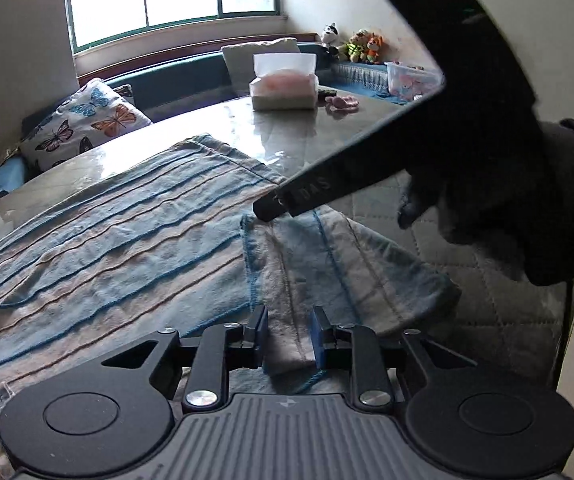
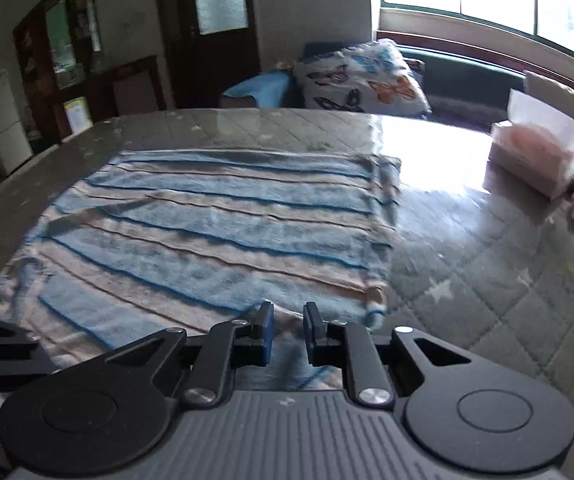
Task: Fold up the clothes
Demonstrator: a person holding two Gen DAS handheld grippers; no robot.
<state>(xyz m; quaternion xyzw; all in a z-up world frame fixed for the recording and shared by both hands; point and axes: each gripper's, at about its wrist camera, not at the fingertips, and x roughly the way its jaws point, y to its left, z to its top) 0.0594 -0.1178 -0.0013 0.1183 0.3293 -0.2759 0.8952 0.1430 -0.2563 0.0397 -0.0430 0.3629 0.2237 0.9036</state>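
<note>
A blue, white and tan striped cloth [image 1: 107,240] lies spread on the table, with one corner folded over toward me [image 1: 327,272]. My left gripper [image 1: 289,336] has that folded edge lying between its blue pads, with a gap still showing at each pad. The right gripper tool [image 1: 327,188], held by a gloved hand [image 1: 507,200], crosses the left wrist view above the fold. In the right wrist view the same cloth [image 2: 215,224] spreads ahead, and my right gripper [image 2: 287,332] is open over its near edge with nothing held.
The table [image 2: 467,264] has a quilted, glossy cover. A tissue box [image 1: 283,84] and a small pink item [image 1: 343,102] sit at its far side. A butterfly pillow [image 1: 83,124] lies on the bench beyond, under the window.
</note>
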